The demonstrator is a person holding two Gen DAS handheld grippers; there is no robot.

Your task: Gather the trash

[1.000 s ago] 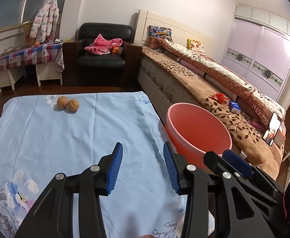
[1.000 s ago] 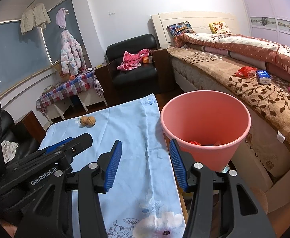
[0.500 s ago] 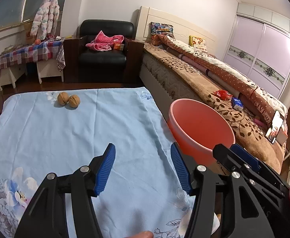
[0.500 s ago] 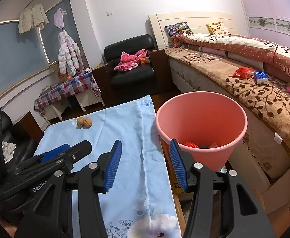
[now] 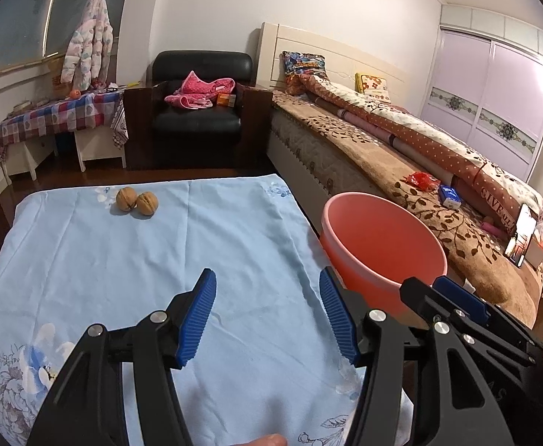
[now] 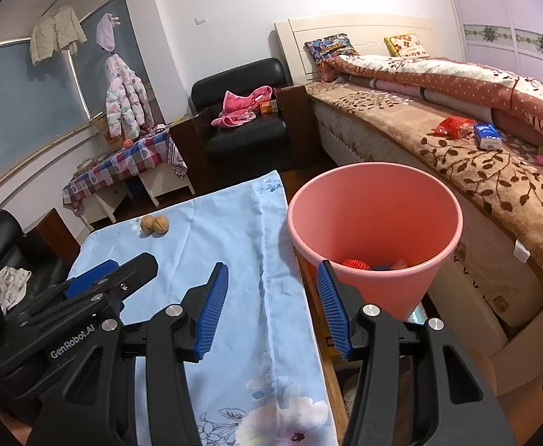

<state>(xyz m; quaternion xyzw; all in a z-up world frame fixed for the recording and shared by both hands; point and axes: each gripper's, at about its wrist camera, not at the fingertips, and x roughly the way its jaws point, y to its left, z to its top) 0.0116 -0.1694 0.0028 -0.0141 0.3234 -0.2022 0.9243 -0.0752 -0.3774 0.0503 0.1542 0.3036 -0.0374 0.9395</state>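
Two walnuts (image 5: 137,202) sit touching each other at the far end of the tabletop (image 5: 85,260), on the pale blue floral cloth — the only loose items on it, and probably the next trash to collect. In the right wrist view the same pair (image 6: 154,225) lies well beyond the tips.

Left tongs (image 5: 267,316): wide apart, nothing between the blue ribbed pads, held over the near middle of the cloth. Right tongs (image 6: 272,306): also wide and empty, over the cloth's right edge, just beside the pink bin (image 6: 375,223). The bin stands off the right side of the tabletop, between it and the bed (image 6: 475,156); some red and blue scraps already lie at its bottom.

Handling judgement:
- Walnuts look whole, so hard, stiff-shelled and light; no risk of crushing under a firm squeeze.
- Round and ridged — likely to roll or squirt sideways if pinched off-centre. Best hold is across the widest part, pads square to each other.
- Because the two touch, closing on one may nudge the other; the outer side of either nut is the freer approach.
- The cloth is soft and wrinkles, so tips coming in too low could catch fabric.

A red wrapper (image 6: 453,126) and a small blue packet (image 6: 487,135) lie on the bed's brown cover; whether they count as trash cannot be told.
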